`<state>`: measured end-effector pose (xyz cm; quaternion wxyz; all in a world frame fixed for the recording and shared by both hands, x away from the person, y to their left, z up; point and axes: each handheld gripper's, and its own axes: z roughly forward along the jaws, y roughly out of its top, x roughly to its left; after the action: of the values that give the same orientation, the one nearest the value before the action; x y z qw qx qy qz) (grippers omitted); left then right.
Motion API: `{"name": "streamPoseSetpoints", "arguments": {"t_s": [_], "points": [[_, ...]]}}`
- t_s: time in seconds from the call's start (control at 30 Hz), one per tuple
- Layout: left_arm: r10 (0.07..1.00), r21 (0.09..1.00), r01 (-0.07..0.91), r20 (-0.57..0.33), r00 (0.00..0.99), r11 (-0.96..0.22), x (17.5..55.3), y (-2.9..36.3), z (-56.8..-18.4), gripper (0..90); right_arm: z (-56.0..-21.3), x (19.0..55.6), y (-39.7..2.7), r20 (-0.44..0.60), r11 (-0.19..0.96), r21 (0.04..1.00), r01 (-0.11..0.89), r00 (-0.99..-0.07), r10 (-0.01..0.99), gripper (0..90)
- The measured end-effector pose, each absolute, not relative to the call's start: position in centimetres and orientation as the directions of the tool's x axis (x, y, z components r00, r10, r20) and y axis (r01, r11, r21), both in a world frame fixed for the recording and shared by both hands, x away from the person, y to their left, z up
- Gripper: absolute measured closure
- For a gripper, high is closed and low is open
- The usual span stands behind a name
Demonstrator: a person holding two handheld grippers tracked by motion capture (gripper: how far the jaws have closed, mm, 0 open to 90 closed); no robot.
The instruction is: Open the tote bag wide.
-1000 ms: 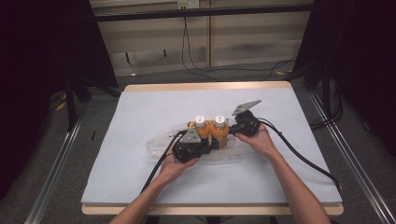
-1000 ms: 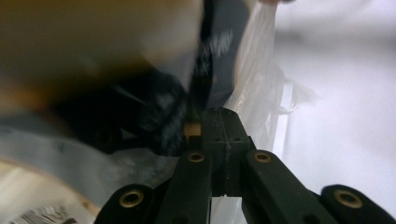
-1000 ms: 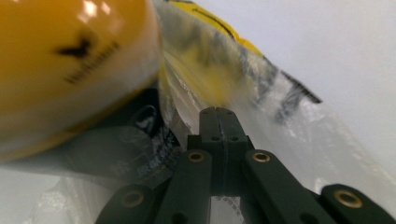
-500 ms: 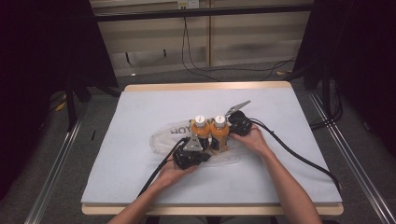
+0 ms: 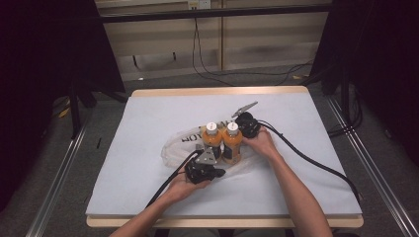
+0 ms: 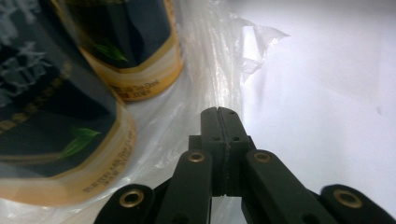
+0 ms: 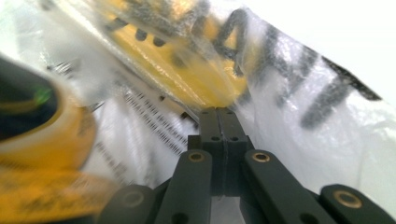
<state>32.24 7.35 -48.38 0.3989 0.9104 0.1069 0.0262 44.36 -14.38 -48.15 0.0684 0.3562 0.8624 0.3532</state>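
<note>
Two round orange bottles (image 5: 223, 143), white caps, on crinkled clear bag (image 5: 173, 148). L. hand-held gripper (image 5: 217, 174) & r. hand-held gripper (image 5: 240, 129): jaws fully closed, pinching bag film.

A white sheet (image 5: 148, 143) covers the table (image 5: 217, 91), whose wooden edge shows along the far side. Beyond it, black cables (image 5: 232, 71) trail over the grey floor (image 5: 163, 81) (before a pale wall panel (image 5: 158, 44)). Metal rails (image 5: 57, 177) flank the table.
</note>
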Motion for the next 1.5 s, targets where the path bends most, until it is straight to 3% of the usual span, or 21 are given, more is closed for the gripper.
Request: {"name": "streamPoseSetpoints", "arguments": {"t_s": [0.43, 1.5], "points": [[0.184, 0.733, 0.177, -0.071, 0.980, -0.657, 31.6, 7.4, -48.4, 90.0, -48.0, 46.5, -13.6, 0.099, 0.464, 0.637, 0.616, -0.662, 0.743, 90.0], [0.117, 0.718, 0.137, -0.078, 0.990, -0.682, 29.4, 7.4, -48.1, 90.0, -47.9, 49.5, -13.2, 0.056, 0.408, 0.627, 0.663, -0.561, 0.826, 90.0]]}}
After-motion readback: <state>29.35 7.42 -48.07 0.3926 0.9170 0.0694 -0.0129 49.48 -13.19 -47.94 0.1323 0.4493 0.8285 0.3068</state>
